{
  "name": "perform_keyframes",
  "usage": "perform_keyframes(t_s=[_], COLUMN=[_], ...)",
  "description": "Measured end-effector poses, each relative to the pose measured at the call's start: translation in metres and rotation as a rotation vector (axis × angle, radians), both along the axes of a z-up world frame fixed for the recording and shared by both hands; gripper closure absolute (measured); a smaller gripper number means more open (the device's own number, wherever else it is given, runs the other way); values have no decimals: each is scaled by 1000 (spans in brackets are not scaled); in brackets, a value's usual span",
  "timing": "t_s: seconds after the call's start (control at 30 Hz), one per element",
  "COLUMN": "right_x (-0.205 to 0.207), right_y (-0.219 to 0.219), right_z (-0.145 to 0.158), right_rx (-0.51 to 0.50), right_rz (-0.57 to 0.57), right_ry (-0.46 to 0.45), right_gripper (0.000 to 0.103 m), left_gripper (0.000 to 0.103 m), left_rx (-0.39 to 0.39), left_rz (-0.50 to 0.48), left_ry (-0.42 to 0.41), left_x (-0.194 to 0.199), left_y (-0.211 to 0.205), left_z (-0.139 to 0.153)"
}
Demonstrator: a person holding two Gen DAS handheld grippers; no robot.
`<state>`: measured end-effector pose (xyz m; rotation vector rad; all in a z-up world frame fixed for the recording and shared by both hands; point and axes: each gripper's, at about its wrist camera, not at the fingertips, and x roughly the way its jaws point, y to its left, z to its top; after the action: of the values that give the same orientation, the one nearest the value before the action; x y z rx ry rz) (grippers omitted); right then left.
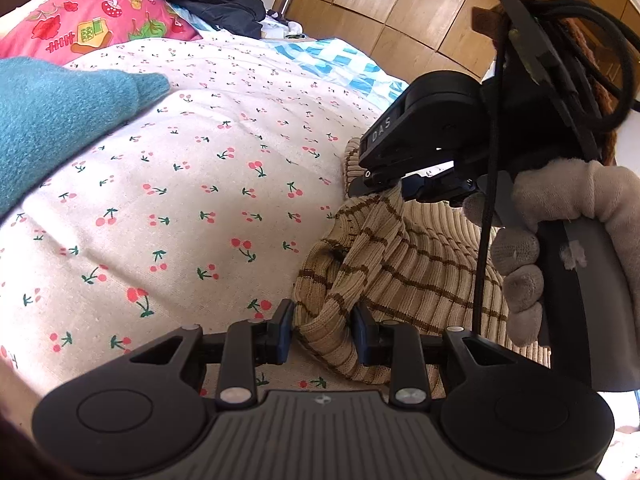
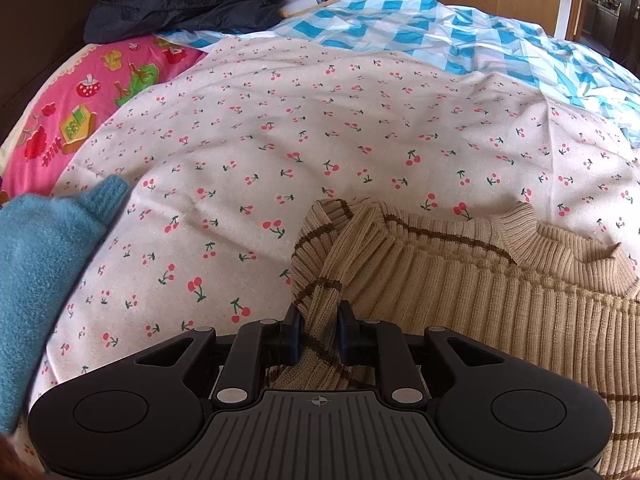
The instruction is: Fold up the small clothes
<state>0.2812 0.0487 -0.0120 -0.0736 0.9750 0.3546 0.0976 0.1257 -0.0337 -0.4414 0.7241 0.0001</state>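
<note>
Two grippers hold a striped knit over a cherry-print bed

The left gripper (image 1: 323, 330) has its jaws closed on a bunched fold of the beige ribbed sweater (image 1: 400, 264), which lies just ahead and to the right of them; the right gripper (image 2: 319, 334) pinches a gathered strip of the same knit, the body spreading right of its jaws. A gloved hand (image 1: 560, 240) grips the right tool's handle. Ahead of both jaws stretches the cherry-print cover (image 2: 320, 120) of the bed, a teal woollen garment (image 2: 44, 272) far left, a pink pillow (image 2: 80, 120) and dark jacket (image 2: 184, 0) beyond, blue checked bedding (image 2: 460, 36) and wooden cabinets (image 1: 380, 4) behind.
</note>
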Motion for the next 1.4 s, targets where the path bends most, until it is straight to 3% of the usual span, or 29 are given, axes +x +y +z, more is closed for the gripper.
perform_keyframes(t_s=[0.4, 0.47, 0.53, 0.67, 0.73, 0.77, 0.87, 1.0, 1.2, 1.4], right_x=[0, -2, -4, -8, -9, -10, -12, -17, -25, -28], right_y=[-16, -21, -27, -38, -45, -49, -60, -77, -117, -158], right_z=[11, 14, 18, 26, 30, 32, 36, 41, 54, 56], right_rx=[69, 85, 100, 129, 151, 162, 188, 223, 290, 342], right_rz=[-11, -15, -20, -27, -34, -38, -48, -57, -90, -154], right_ry=[5, 2, -4, -13, -14, -14, -18, -19, -37, -44], right_gripper=[88, 88, 89, 89, 90, 90, 90, 90, 91, 91], left_gripper=[70, 66, 54, 46, 35, 35, 39, 79, 82, 82], left_rx=[-10, 7, 35, 80, 122, 145, 197, 172, 164, 213], left_rz=[-13, -13, -8, -17, -25, -30, -52, -99, -153, -227], left_ry=[-18, -29, -38, -62, -58, -58, -91, -91, -164, -195], left_x=[-3, -6, -9, -14, -14, -14, -14, -12, -21, -18], left_y=[1, -2, -5, -14, -21, -25, -35, -44, -72, -101], left_z=[1, 4, 6, 10, 9, 9, 11, 18, 47, 63])
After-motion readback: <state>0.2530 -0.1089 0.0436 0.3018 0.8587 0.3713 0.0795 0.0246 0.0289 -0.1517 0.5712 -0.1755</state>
